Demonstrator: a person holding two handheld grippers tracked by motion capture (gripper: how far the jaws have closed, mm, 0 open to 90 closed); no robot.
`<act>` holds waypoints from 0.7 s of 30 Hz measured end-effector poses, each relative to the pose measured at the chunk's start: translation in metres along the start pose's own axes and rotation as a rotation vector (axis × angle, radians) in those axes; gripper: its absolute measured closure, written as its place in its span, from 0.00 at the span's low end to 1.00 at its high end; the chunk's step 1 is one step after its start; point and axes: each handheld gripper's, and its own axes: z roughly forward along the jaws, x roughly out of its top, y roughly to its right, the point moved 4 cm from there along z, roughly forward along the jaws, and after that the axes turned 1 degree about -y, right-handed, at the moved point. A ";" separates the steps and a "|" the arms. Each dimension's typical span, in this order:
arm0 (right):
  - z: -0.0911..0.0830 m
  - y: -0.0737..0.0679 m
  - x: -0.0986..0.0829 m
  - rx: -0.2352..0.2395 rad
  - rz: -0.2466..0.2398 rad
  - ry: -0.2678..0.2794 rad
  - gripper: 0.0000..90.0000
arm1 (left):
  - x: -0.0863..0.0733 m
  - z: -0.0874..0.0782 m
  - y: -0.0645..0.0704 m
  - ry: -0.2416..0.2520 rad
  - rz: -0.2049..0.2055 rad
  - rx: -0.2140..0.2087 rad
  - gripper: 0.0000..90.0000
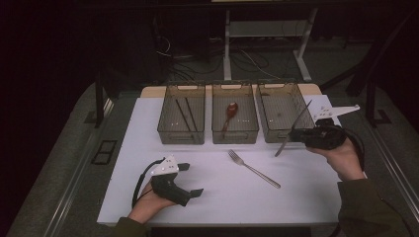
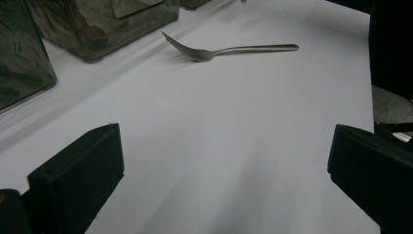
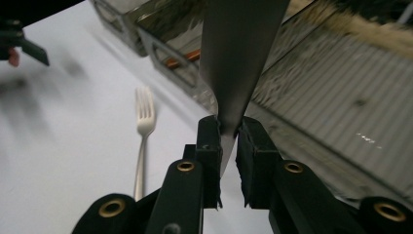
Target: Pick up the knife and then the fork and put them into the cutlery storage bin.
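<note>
I have the right claw (image 1: 299, 134) pinching a knife (image 1: 293, 129) near the middle of its length, blade tip raised over the right-hand bin (image 1: 284, 117) and handle hanging toward the tabletop (image 1: 222, 197); I judge this tilt suits lowering it lengthwise into that bin, which looks bare. My left claw (image 1: 190, 179) rests low over the tabletop with its jaws spread and nothing between them, facing the fork (image 1: 253, 169), likely readied for that piece next. The middle bin (image 1: 235, 120) holds a spoon (image 1: 230, 112) and the left bin (image 1: 182, 120) dark chopsticks (image 1: 184, 112), one kind of utensil per bin.
</note>
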 end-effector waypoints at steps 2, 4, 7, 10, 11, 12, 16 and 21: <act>-0.008 0.004 0.006 -0.022 0.004 0.013 0.88 | 0.000 0.000 0.000 -0.001 0.000 0.001 0.00; -0.016 0.009 0.013 -0.036 0.005 0.030 0.88 | 0.000 0.000 -0.001 -0.003 0.004 0.002 0.00; -0.026 0.018 0.023 -0.072 -0.004 0.038 0.88 | 0.000 0.000 -0.001 -0.005 0.001 0.003 0.00; -0.034 0.029 0.033 -0.102 0.010 0.042 0.88 | 0.000 0.000 -0.001 -0.006 0.002 0.001 0.00; -0.036 0.032 0.036 -0.115 0.013 0.046 0.88 | 0.000 0.000 -0.001 -0.007 0.004 0.001 0.00; -0.037 0.037 0.040 -0.130 0.009 0.047 0.88 | 0.000 0.000 -0.001 -0.007 0.005 0.001 0.00; -0.041 0.053 0.051 -0.179 0.030 0.017 0.88 | -0.001 0.000 -0.001 -0.008 0.000 0.001 0.00; -0.038 0.074 0.056 -0.240 0.045 -0.023 0.88 | -0.001 0.001 -0.001 -0.011 0.001 0.000 0.00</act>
